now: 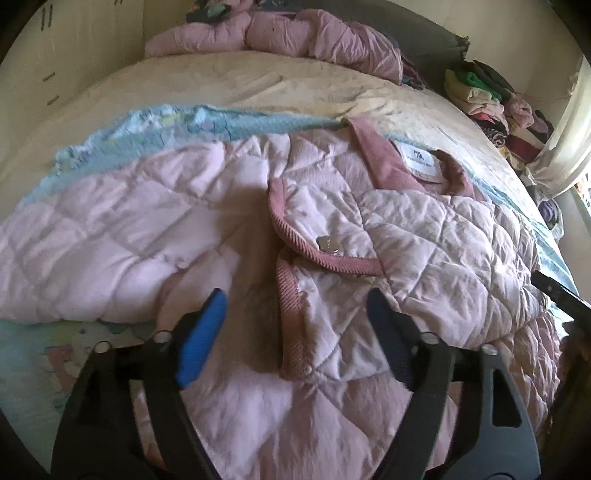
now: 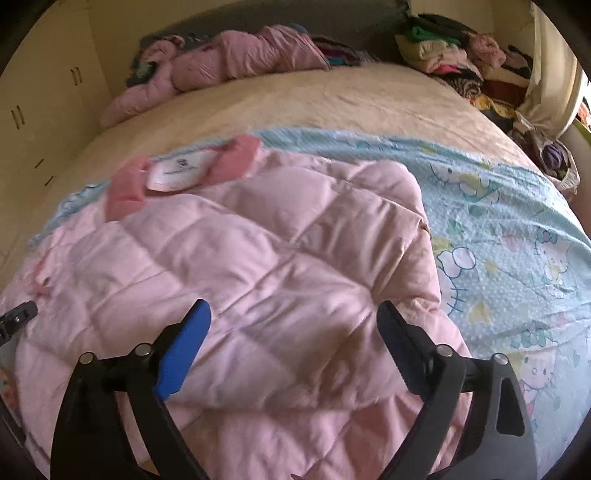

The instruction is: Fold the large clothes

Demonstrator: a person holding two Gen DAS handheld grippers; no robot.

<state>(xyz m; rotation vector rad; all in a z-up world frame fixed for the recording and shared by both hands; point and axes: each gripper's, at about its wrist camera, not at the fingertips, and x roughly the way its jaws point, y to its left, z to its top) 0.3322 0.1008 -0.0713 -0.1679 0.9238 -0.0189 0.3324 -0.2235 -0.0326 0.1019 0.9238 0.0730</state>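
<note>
A pale pink quilted jacket (image 1: 155, 221) lies spread on the bed, its darker pink collar with a white label (image 1: 421, 160) at the far side. A cuff with ribbed pink trim (image 1: 291, 317) rests folded over the body, a small metal charm (image 1: 327, 243) on a flap above it. My left gripper (image 1: 295, 306) hovers open just over this cuff, nothing between its blue pads. In the right wrist view the same jacket (image 2: 240, 251) shows a sleeve folded across, collar (image 2: 184, 171) at upper left. My right gripper (image 2: 291, 314) stands open above that sleeve.
A blue cartoon-print sheet (image 2: 517, 251) lies under the jacket on a cream bedspread (image 1: 258, 85). A crumpled pink garment (image 1: 295, 33) sits at the head of the bed. Piled clothes (image 1: 491, 99) stack at the far right by a curtain. Wardrobe doors (image 1: 55, 55) stand at left.
</note>
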